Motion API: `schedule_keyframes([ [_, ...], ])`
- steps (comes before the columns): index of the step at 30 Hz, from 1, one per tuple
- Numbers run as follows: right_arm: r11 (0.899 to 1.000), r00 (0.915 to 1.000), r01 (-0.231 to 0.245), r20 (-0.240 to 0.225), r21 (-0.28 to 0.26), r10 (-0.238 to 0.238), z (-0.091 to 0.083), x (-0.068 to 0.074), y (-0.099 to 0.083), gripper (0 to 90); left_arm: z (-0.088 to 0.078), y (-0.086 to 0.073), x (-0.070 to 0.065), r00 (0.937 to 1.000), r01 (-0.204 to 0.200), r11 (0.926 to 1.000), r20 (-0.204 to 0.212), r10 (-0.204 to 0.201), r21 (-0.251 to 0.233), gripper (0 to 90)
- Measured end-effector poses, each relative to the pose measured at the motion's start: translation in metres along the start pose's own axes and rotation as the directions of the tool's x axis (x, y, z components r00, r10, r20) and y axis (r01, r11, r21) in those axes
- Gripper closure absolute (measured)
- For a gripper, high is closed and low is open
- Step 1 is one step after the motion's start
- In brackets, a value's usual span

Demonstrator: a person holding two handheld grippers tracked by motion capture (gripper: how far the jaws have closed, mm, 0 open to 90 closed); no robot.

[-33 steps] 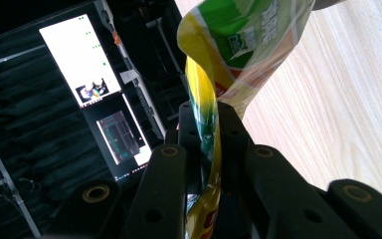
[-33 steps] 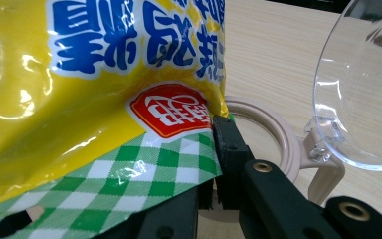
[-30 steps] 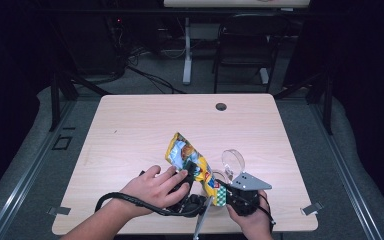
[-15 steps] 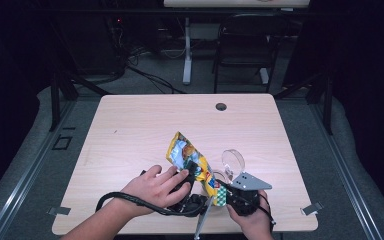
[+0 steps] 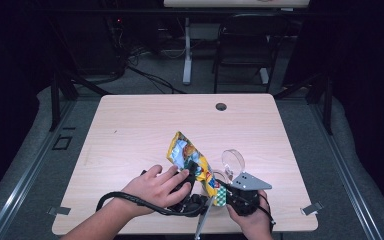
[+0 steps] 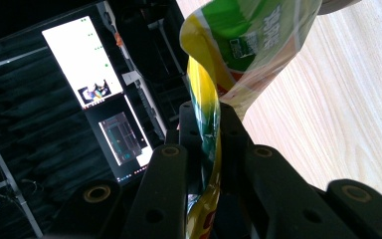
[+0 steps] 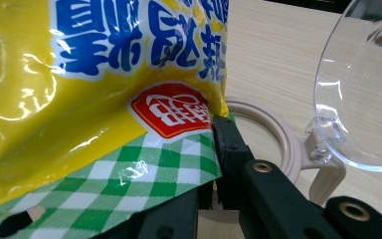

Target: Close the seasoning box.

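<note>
A yellow snack bag (image 5: 190, 159) with a green-checked end stands tilted near the table's front edge. In the high view my left gripper (image 5: 193, 170) sits under the person's left hand (image 5: 152, 189). It is shut on the bag's yellow side seam (image 6: 205, 94), which runs between the closed jaws of the left gripper (image 6: 207, 115). My right gripper (image 5: 223, 194), carrying a grey plate, is shut on the bag's green-checked corner (image 7: 144, 174). One black finger (image 7: 227, 139) shows beside the bag; the other is hidden behind it.
A beige round container (image 7: 273, 132) with a clear hinged lid (image 7: 363, 84) standing open sits just right of the bag, by the lid (image 5: 233, 161). The wooden table (image 5: 130, 130) has a cable hole (image 5: 221, 106) at its far edge. A chair (image 5: 240, 45) stands beyond.
</note>
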State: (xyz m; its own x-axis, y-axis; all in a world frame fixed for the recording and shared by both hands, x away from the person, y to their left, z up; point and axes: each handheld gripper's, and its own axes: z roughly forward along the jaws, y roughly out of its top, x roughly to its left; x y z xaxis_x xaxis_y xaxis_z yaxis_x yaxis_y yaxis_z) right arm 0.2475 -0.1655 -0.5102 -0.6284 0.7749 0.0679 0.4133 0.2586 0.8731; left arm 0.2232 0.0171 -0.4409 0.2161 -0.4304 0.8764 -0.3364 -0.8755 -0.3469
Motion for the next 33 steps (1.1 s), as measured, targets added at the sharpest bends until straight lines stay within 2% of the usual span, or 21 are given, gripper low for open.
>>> schedule_keyframes([
  [12,1.0,1.0,0.0,-0.002,0.002,0.0,-0.0009,0.0002,0.0,87.8,0.0006,0.0,0.0019,0.9999,0.002,1.0,0.014,-0.002,-0.002,84.7],
  [17,1.0,1.0,-0.003,-0.006,0.003,0.003,-0.0011,0.0007,0.0001,87.8,0.0008,-0.0005,0.0022,1.0,0.001,1.0,0.001,-0.001,-0.005,84.7],
  [27,1.0,1.0,-0.002,-0.007,0.007,0.002,-0.0005,0.001,0.0,87.7,0.0011,-0.0002,0.0026,1.0,-0.008,1.0,0.002,0.008,-0.004,84.7],
  [28,1.0,1.0,-0.004,-0.008,0.005,0.004,-0.0003,0.0011,0.0,87.7,0.0015,-0.0006,0.0023,1.0,0.003,1.0,0.004,-0.003,-0.006,84.7],
  [33,1.0,1.0,0.001,-0.007,0.008,0.0,-0.0007,0.0012,0.0001,87.8,0.0018,-0.0009,0.0022,0.9999,0.009,0.9999,0.006,-0.009,-0.008,84.7],
])
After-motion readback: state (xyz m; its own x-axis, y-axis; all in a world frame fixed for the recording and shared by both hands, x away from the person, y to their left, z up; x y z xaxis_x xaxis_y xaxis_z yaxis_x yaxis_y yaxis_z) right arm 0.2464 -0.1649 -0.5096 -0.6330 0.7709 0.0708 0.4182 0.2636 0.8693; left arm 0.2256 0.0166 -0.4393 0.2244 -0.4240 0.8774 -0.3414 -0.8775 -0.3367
